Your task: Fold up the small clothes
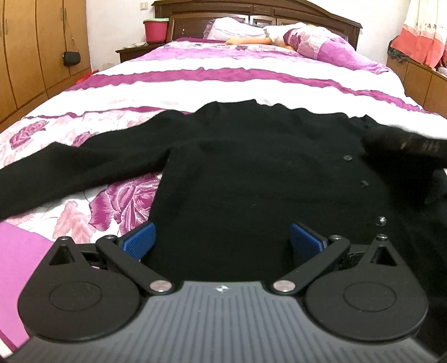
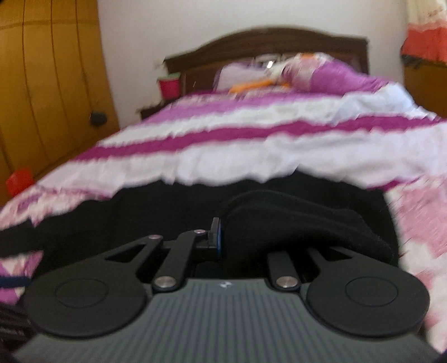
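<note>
a bed point(image 1: 223, 81) runs straight ahead of the tongs, under a cover of purple and white stripes with pink flowers nearer in. at its far end stand a dark wood headboard point(image 1: 251, 11) and pillows point(image 1: 313, 39). ahead to the left, a wardrobe point(image 1: 33, 50) of light brown wood lines the wall, a small black bag point(image 1: 71, 58) hanging on it. beside the headboard, a nightstand point(image 1: 134, 51) bears a red bucket point(image 1: 155, 30). the wall point(image 1: 117, 28) behind is white. ahead to the right, a low cabinet point(image 1: 419, 81) sits under orange cloth point(image 1: 416, 44).
</note>
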Demonstrator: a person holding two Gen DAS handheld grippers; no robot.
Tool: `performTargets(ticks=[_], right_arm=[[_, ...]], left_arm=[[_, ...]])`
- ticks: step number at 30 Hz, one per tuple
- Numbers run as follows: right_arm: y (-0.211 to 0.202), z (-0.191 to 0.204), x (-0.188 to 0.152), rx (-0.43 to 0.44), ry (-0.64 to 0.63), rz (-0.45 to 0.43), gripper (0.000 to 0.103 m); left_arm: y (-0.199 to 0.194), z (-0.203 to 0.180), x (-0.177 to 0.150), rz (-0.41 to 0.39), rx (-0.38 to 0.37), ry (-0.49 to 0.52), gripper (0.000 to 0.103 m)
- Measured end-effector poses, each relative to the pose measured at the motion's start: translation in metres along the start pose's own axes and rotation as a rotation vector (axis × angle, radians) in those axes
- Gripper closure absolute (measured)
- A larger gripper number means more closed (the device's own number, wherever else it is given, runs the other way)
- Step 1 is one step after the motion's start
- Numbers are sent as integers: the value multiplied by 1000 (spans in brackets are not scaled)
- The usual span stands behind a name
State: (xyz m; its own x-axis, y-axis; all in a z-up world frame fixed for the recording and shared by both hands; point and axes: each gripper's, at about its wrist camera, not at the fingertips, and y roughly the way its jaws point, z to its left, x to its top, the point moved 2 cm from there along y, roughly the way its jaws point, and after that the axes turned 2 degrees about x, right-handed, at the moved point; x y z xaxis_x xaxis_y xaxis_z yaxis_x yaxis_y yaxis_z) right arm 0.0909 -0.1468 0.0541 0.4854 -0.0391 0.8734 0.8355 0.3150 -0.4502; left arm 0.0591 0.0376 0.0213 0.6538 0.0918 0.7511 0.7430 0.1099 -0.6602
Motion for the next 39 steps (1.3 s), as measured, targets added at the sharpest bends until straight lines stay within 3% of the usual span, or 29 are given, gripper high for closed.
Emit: performTargets(ticks=[5, 10, 21, 26, 34, 39], right_arm=[[17, 11, -29, -11, -14, 74, 85], [8, 19, -37, -8, -9, 77, 65], [-58, 14, -40, 33, 64, 96, 63], [-95, -5, -35, 67, 69, 54, 63], [-116, -64, -34, -24, 233, -9, 62], [-121, -86, -41, -71, 284, -32, 62]], left_arm=[[10, 5, -4, 5, 28, 12, 0], [9, 6, -4, 6, 28, 4, 0], [-21, -14, 8, -31, -34, 17, 0], [-34, -39, 17, -42, -116, 39, 0], [-42, -106, 33, -80, -183, 168, 0], [-36, -155, 40, -98, -180, 279, 0]])
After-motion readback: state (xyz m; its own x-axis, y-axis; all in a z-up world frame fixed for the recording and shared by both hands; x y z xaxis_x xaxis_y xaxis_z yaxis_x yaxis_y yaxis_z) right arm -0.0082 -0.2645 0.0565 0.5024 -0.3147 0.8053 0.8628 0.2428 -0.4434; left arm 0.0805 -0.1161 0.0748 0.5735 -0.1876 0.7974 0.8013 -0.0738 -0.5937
